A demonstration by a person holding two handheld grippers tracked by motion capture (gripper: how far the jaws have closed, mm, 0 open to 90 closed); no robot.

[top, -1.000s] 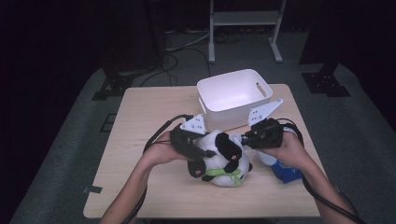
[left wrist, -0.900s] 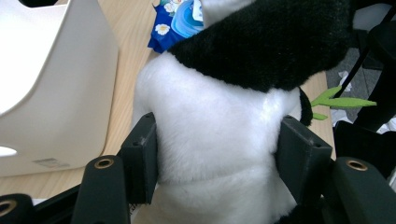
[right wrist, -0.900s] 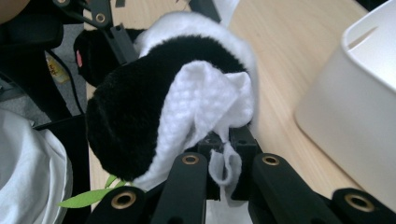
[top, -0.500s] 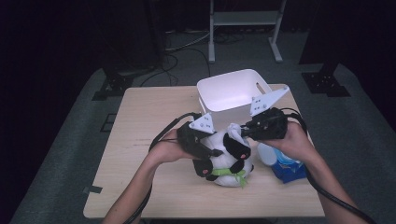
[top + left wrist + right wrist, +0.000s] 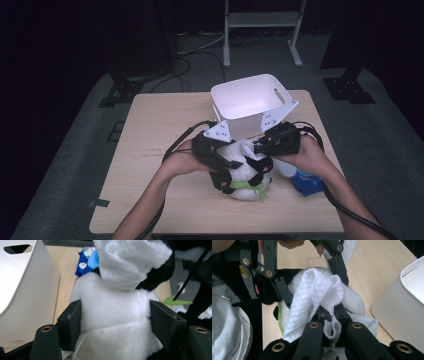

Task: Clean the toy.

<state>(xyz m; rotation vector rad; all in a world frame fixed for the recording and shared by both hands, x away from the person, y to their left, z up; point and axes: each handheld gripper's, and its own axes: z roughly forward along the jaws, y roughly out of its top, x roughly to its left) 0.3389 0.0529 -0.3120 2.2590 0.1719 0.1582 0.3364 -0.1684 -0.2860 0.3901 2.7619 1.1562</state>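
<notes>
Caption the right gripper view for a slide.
Right gripper clamps a white cloth draped over a plush panda, with the left gripper astride the toy.

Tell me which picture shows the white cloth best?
The right gripper view: the white cloth fills its middle, pinched between the right gripper jaws and draped over the plush panda. The high view shows it small. The left gripper view shows it bunched on the panda's head.
</notes>
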